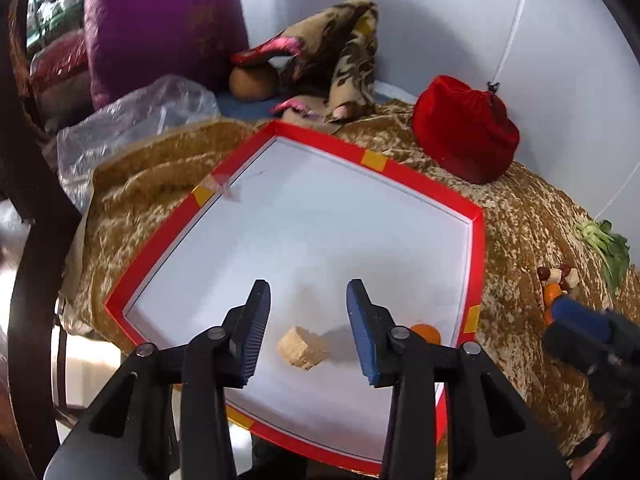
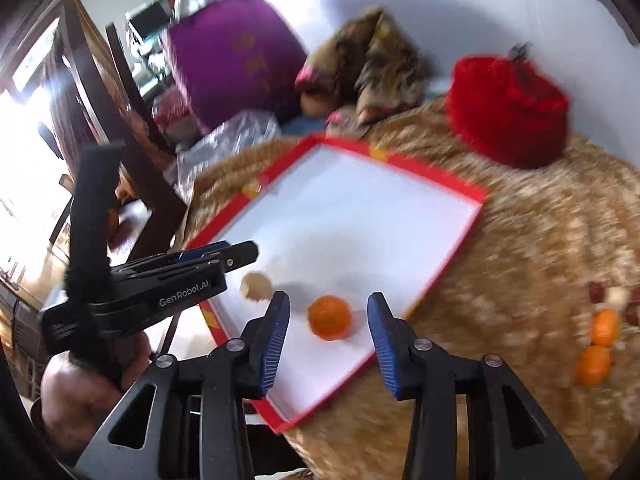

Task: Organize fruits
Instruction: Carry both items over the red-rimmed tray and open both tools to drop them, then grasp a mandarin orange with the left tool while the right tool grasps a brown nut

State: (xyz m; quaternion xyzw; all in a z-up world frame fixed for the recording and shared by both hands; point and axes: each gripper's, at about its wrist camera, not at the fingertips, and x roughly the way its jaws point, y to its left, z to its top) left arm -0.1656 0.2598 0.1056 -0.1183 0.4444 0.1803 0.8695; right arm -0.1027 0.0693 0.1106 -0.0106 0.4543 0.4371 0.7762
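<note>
A red-rimmed tray (image 1: 420, 184) with a white floor lies on a golden cloth. A tan chunk of fruit (image 1: 303, 347) lies in it, below my open, empty left gripper (image 1: 308, 332). An orange (image 2: 330, 317) sits in the tray's near corner, between the open fingers of my right gripper (image 2: 328, 340), which holds nothing. The orange is partly hidden in the left wrist view (image 1: 426, 332). The tan chunk shows in the right wrist view (image 2: 256, 286), beside the left gripper (image 2: 224, 254). More oranges (image 2: 600, 344) and small fruit pieces (image 1: 560, 278) lie on the cloth to the right.
A red velvet pouch (image 1: 464, 128) sits behind the tray at the right. A patterned cloth (image 1: 336, 64), a purple cushion (image 1: 160, 24) and a clear plastic bag (image 1: 136, 120) are at the back left. A leafy green (image 1: 604, 244) lies at the far right. A dark wooden chair (image 2: 120, 128) stands left.
</note>
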